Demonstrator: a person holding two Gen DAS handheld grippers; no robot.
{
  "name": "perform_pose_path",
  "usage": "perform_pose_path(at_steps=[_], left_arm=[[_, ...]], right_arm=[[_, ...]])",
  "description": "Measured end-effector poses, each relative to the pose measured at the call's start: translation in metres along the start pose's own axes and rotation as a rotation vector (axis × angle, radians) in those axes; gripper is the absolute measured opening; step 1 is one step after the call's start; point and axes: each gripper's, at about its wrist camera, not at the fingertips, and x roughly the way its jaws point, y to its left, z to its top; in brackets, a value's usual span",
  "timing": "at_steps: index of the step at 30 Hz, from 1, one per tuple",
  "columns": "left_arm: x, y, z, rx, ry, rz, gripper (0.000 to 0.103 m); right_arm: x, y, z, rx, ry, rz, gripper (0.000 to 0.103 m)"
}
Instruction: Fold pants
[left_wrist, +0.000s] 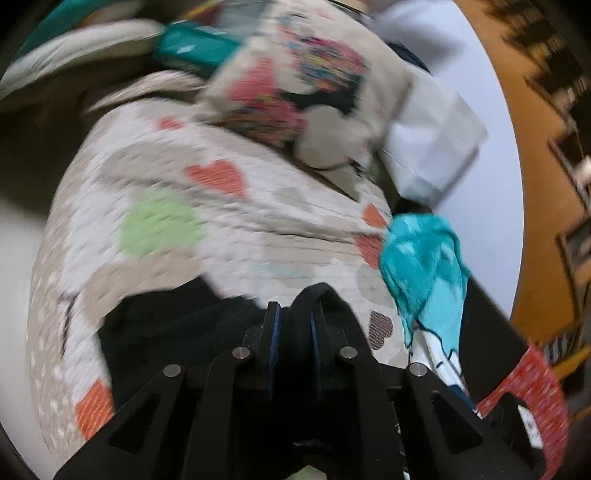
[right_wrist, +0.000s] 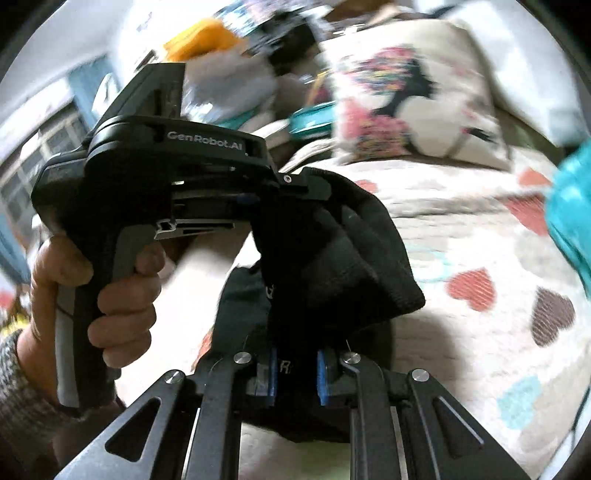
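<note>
black pants (right_wrist: 332, 258) in both tongs | heart-print quilt (left_wrist: 207, 221) | pillow (right_wrist: 413, 107)

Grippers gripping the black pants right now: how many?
2. The left gripper pinches a fold of the black pants; the right gripper clamps another part, just below where the left one holds.

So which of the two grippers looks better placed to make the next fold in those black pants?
Neither clearly; both clamp the black pants above the heart-print quilt. Probably the left hand-held gripper: it pinches a top edge, free to swing over, while the right hand-held gripper anchors the bulk.
</note>
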Motion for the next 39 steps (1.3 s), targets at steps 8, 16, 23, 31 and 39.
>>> perform_pose_path(at_steps=[8, 16, 23, 31, 39], left_arm=[[-0.016, 0.087, -0.015, -0.201, -0.037, 0.005, 0.015], [-0.029, 0.144, -0.023, -0.479, -0.025, -0.009, 0.024], [-0.044, 0.157, -0.030, -0.553, -0.022, -0.003, 0.031], [-0.067, 0.188, -0.047, -0.689, -0.006, -0.029, 0.036], [-0.103, 0.145, -0.030, -0.473, -0.220, -0.015, 0.036]], right_arm=[[0.060, 0.063, -0.020, -0.265, 0.110, -0.101, 0.019], [0.072, 0.094, -0.041, -0.394, 0.130, -0.085, 0.068], [0.066, 0.105, -0.054, -0.424, 0.136, -0.058, 0.080], [0.050, 0.100, -0.065, -0.406, 0.168, -0.018, 0.082], [0.007, 0.074, -0.062, -0.341, 0.138, -0.007, 0.082]])
